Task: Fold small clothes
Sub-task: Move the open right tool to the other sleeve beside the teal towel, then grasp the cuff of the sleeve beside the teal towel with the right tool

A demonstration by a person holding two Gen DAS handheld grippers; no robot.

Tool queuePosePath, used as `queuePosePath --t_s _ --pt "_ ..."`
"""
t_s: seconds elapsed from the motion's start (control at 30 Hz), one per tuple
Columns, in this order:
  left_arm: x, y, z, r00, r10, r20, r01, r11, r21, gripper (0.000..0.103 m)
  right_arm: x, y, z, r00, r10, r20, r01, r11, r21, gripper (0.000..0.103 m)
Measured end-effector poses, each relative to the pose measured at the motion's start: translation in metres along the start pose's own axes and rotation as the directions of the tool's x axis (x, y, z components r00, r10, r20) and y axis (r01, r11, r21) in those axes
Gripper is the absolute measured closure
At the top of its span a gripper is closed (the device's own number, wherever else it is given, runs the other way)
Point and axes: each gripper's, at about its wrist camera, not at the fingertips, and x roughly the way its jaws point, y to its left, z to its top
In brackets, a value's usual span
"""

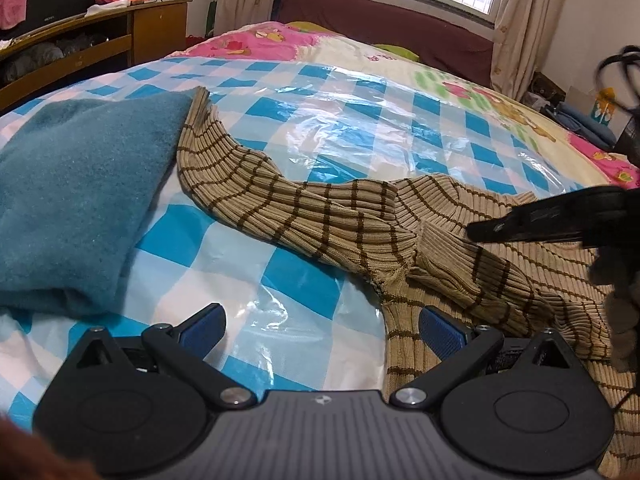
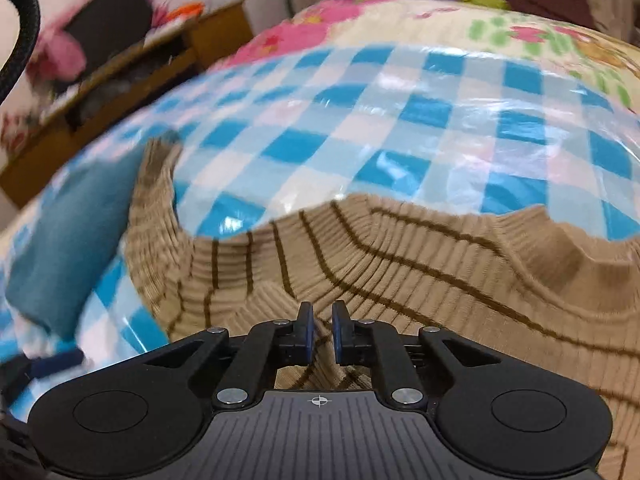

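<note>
sweater [image 1: 312,216] on bed [image 1: 360,92] | folded cloth [image 1: 76,196] left, touching its sleeve

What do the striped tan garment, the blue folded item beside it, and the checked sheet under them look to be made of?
Striped tan garment: ribbed knit, probably wool or acrylic, judging by the fine ridges. Blue folded item: fuzzy, matte, fleece-like cloth. Checked sheet: thin glossy plastic film, given its wrinkles and glare.
</note>
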Motion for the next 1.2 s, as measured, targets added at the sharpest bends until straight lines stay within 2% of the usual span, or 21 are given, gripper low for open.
queuePosePath --t_s 0.1,0.23,0.33,0.43,0.5,0.57,0.67,0.73,0.8,0.83,0.87,0.93,1.03,1.2 --pt "0.001 -0.003 -0.001 1.000 0.000 0.000 0.000 1.000 0.015 0.000 -0.031 -0.014 -0.009 0.997 -0.041 0.064 0.039 0.999 0.032 0.089" --pt "0.000 -0.009 -0.002 1.000 -0.001 0.009 0.001 0.999 0.043 0.000 -0.071 -0.056 -0.035 0.981 -0.171 0.094 0.157 0.978 0.137 0.088" --pt "0.002 -0.013 -0.002 1.000 0.000 0.010 -0.001 0.998 0.056 0.000 -0.091 -0.097 -0.061 0.954 -0.288 0.077 0.263 0.934 0.242 0.087" --pt "0.001 -0.020 -0.002 1.000 0.007 0.019 -0.009 0.997 0.079 0.000 -0.095 -0.132 -0.085 0.920 -0.392 0.026 0.363 0.873 0.325 0.087" --pt "-0.001 -0.024 -0.002 1.000 0.013 0.028 -0.016 0.995 0.101 0.000 -0.096 -0.143 -0.093 0.923 -0.385 0.025 0.351 0.864 0.360 0.089" --pt "-0.003 -0.027 -0.003 0.999 0.024 0.032 -0.027 0.993 0.117 0.000 -0.100 -0.138 -0.092 0.918 -0.395 0.039 0.356 0.862 0.360 0.086" --pt "-0.008 -0.029 -0.002 0.998 0.034 0.043 -0.040 0.991 0.127 0.000 -0.112 -0.116 -0.087 0.928 -0.356 0.112 0.307 0.898 0.314 0.086" --pt "-0.010 -0.030 -0.002 0.998 0.042 0.049 -0.048 0.991 0.128 0.000 -0.116 -0.105 -0.090 0.936 -0.326 0.130 0.277 0.913 0.298 0.086" --pt "-0.011 -0.026 0.000 0.998 0.040 0.045 -0.045 0.993 0.111 0.000 -0.111 -0.098 -0.098 0.954 -0.286 0.090 0.253 0.928 0.275 0.086" --pt "-0.011 -0.024 0.000 0.998 0.040 0.041 -0.044 0.994 0.103 0.000 -0.104 -0.094 -0.101 0.955 -0.290 0.056 0.268 0.930 0.252 0.085" --pt "-0.011 -0.022 0.001 0.998 0.045 0.038 -0.048 0.994 0.098 0.000 -0.095 -0.090 -0.106 0.951 -0.308 0.011 0.298 0.929 0.219 0.085" --pt "-0.012 -0.020 0.001 0.997 0.062 0.041 -0.066 0.992 0.105 0.000 -0.093 -0.086 -0.106 0.944 -0.329 0.000 0.322 0.924 0.205 0.084" --pt "-0.012 -0.014 0.001 0.996 0.073 0.056 -0.079 0.992 0.100 0.000 -0.102 -0.073 -0.094 0.953 -0.299 0.039 0.284 0.935 0.214 0.082" --pt "-0.012 0.000 0.007 0.994 0.082 0.075 -0.086 0.995 0.047 0.000 -0.094 -0.025 -0.051 0.977 -0.196 0.081 0.188 0.978 0.092 0.082"
